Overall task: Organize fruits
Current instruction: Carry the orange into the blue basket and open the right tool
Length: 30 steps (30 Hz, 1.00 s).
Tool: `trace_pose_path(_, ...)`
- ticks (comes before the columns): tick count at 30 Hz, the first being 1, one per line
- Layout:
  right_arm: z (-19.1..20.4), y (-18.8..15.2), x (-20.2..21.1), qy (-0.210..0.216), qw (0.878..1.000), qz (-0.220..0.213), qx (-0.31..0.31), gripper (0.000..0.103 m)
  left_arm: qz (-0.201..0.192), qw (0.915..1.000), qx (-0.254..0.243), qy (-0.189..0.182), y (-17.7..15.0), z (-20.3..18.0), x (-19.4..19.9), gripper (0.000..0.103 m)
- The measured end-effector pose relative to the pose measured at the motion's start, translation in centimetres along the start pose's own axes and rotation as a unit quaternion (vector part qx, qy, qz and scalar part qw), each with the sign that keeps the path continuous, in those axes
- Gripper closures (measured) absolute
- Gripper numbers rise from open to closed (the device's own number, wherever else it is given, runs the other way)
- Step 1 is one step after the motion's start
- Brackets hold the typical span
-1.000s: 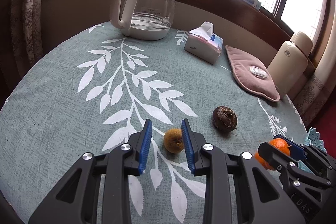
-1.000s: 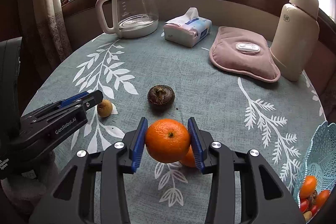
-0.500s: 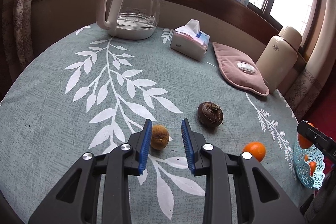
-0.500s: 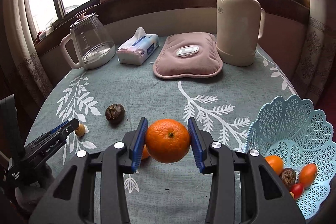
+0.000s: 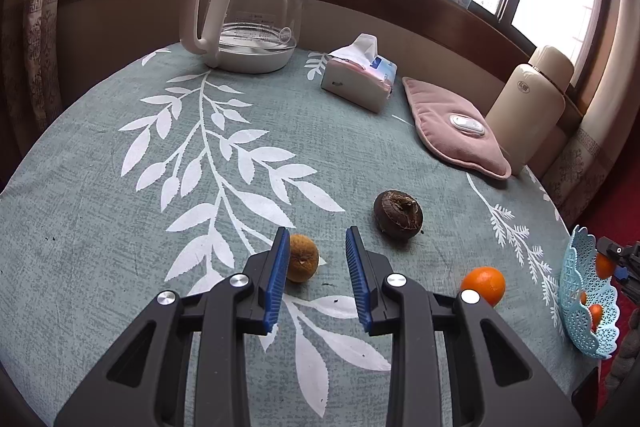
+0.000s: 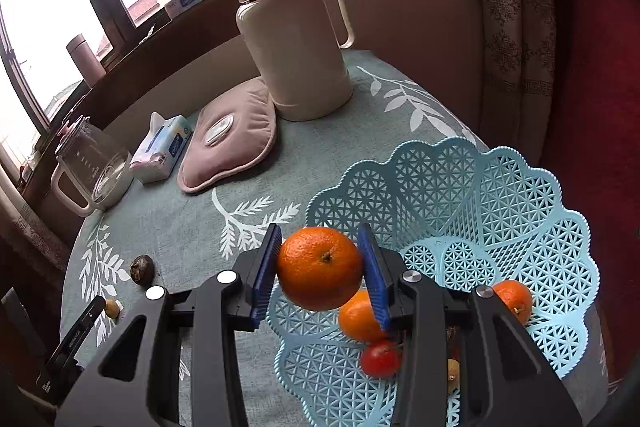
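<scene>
My right gripper [image 6: 320, 267] is shut on an orange [image 6: 319, 268] and holds it above the near rim of the light blue lattice basket [image 6: 500, 203]. The basket holds two oranges [image 6: 358, 315], a red fruit [image 6: 380, 358] and a small yellow one. My left gripper [image 5: 316, 275] is open just above the table, with a small brown-yellow fruit [image 5: 303, 258] beside its left finger. A dark brown fruit [image 5: 398, 211] and another orange [image 5: 483, 284] lie on the tablecloth to its right. The basket [image 5: 584, 303] shows at the right edge of the left wrist view.
At the back of the round table stand a glass kettle [image 5: 248, 7], a tissue pack [image 5: 360, 75], a pink heating pad [image 5: 452, 127] and a cream thermos [image 6: 292, 43]. Curtains and a window sill ring the table. The table edge runs just right of the basket.
My right gripper has carried the orange right, from over the table to over the basket. My left gripper has shifted slightly right, so the small fruit now lies by its left finger.
</scene>
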State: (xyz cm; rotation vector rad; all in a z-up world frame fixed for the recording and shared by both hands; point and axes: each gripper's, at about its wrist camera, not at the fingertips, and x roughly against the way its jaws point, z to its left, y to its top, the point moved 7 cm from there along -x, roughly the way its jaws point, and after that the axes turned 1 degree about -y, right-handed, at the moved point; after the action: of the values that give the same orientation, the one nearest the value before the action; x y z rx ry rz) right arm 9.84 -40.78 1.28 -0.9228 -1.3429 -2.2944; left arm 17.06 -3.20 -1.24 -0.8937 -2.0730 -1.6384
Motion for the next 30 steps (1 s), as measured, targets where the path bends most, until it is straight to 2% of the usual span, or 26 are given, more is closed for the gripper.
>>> trace_pose_path(10, -3.6, -1.0, -2.0, -0.062, 0.997, 0.038, -0.028, 0.062, 0.000, 1.0000, 0.000, 0.000, 0.0, 0.0, 0.0, 0.074)
trace_pose_path(20, -4.8, -1.4, -2.4, -0.077, 0.995, 0.048, -0.047, 0.062, -0.001, 1.0000, -0.001, 0.000, 0.0, -0.1, 0.0, 0.074)
trace_pose_path(30, -5.1, -1.1, -0.5, -0.081, 0.995, 0.022, -0.048, 0.060, -0.008, 1.0000, -0.005, -0.001, 0.1, -0.2, 0.3, 0.074)
